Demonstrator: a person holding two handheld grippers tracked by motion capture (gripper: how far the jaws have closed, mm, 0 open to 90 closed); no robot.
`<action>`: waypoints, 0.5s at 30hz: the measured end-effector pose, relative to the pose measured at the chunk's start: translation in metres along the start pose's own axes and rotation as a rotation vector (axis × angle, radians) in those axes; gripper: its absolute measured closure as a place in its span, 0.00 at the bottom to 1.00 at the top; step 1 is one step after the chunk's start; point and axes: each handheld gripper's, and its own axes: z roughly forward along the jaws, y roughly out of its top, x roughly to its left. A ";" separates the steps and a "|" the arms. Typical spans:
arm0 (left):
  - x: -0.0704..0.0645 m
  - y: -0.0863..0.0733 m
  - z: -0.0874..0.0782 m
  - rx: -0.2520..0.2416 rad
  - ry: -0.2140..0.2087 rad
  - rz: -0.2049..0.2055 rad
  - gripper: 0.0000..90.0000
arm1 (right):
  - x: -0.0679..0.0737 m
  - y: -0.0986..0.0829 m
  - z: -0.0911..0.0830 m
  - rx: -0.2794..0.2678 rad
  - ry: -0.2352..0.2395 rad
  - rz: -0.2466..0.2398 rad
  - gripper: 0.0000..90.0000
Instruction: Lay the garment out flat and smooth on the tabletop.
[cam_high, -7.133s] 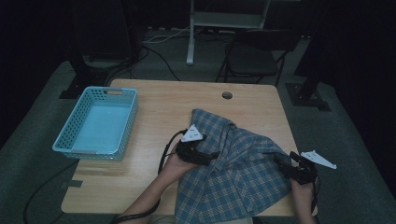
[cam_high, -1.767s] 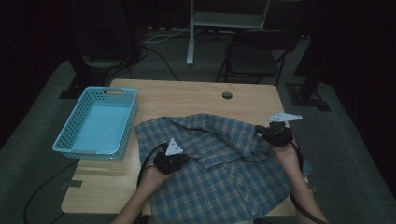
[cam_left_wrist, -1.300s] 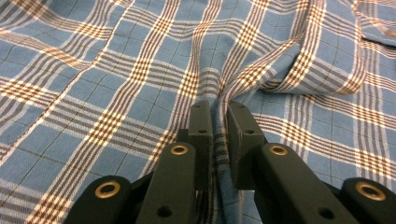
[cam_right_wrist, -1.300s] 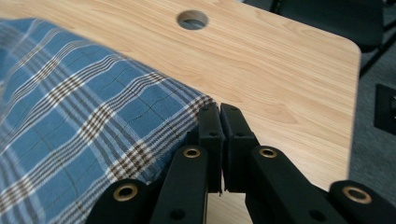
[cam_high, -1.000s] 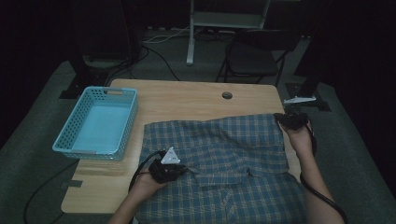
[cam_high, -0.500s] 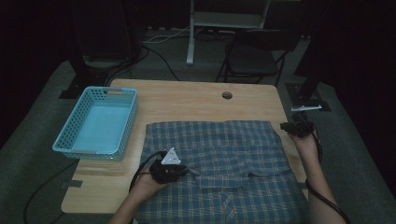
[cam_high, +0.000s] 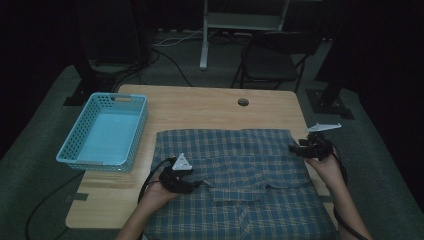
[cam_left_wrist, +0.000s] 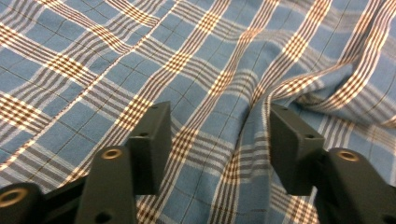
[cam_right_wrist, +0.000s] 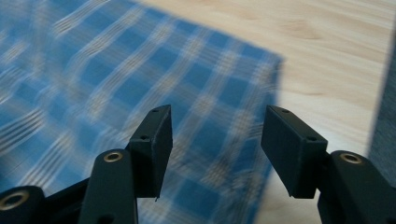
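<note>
Both claws, left (cam_high: 197, 184) and right (cam_high: 294, 148), gape empty over the shirt (cam_high: 240, 150); each should pinch an edge squarely at nine and three o'clock.

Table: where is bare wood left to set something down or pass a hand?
Bare table runs behind the shirt, from the basket past the hole to the right edge. A smaller patch lies front left, below the basket. The near middle and right are crowded: shirt, left gripper, right gripper.

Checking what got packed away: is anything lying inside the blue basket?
No, the high view shows the blue basket with a bare floor, and the plaid shirt spread on the table beside it.
</note>
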 end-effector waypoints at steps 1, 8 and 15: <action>-0.004 0.001 -0.001 0.027 0.028 0.023 0.44 | 0.014 -0.006 -0.007 -0.002 0.038 -0.039 0.47; -0.004 -0.001 -0.007 0.054 0.041 0.025 0.41 | 0.051 -0.028 -0.027 0.007 0.158 -0.151 0.47; -0.002 -0.007 -0.011 0.047 0.038 0.024 0.40 | 0.085 -0.055 -0.039 0.069 0.236 -0.283 0.46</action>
